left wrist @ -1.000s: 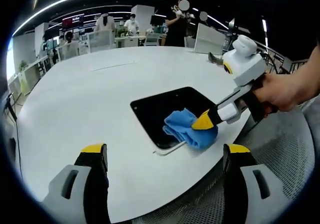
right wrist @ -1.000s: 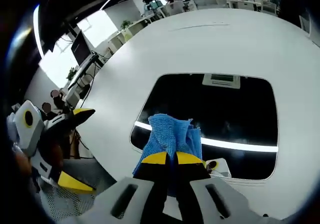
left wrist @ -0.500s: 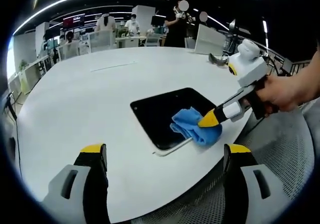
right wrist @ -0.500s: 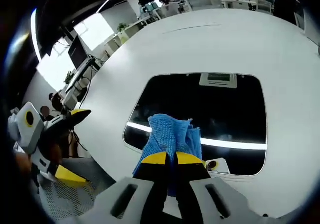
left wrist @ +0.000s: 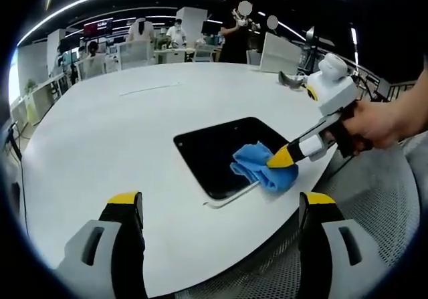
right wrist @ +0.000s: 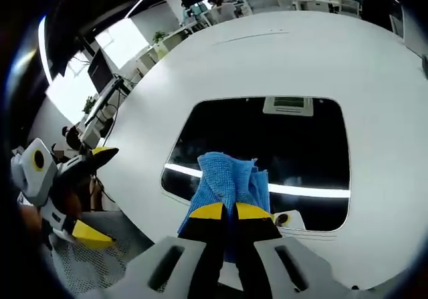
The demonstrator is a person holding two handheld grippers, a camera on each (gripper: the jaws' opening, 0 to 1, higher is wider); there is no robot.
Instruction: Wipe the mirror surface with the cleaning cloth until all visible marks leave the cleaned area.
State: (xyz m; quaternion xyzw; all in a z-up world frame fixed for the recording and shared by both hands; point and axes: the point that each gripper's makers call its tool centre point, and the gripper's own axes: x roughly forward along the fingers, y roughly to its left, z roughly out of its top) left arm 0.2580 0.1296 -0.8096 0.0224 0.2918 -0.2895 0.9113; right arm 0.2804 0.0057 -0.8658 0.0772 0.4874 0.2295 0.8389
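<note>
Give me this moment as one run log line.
right claw: shut on blue cloth | cloth: on mirror near edge | left claw: open, off mirror

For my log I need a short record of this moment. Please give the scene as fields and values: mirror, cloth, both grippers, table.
mirror: dark, rounded rectangle, flat on the table
cloth: blue, folded, on the mirror's near edge
right gripper: shut on the cloth, pressing it to the mirror
left gripper: open, off the mirror, holding nothing
table: white, round
marks: none clearly visible on the mirror
</note>
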